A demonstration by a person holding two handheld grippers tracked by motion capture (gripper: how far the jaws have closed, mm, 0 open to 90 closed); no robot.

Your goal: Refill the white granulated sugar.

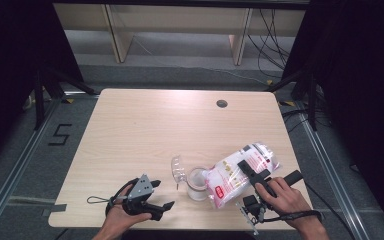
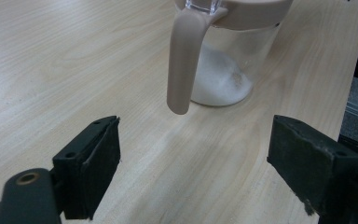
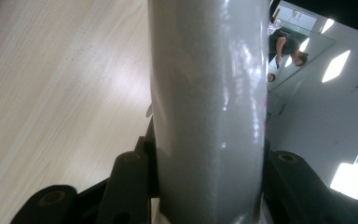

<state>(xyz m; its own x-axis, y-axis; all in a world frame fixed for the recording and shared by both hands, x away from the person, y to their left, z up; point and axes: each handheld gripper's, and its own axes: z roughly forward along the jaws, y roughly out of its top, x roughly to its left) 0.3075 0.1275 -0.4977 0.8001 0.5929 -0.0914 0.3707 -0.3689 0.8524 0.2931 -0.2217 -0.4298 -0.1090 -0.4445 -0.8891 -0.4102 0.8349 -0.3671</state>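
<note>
While the right gripper (image 1: 252,172) clamped a white bag (image 1: 240,172) of powder across its middle, the bag lay tilted with its low end at the rim of a clear jar (image 1: 198,184) near the front edge of the table (image 1: 145,125). Seen from the right gripper view, the bag (image 3: 209,107) stood between both jaws, pads pressed against it. White powder covered the jar's bottom (image 2: 221,81). A beige lid (image 2: 256,9) sat on the jar's top, with a beige tab (image 2: 184,60) hanging down its side. A clear cap (image 1: 179,169) lay just left of the jar. Left gripper (image 1: 152,202) rested near the table's front edge, jaws wide apart and empty, pointed toward the jar, apart from it.
</note>
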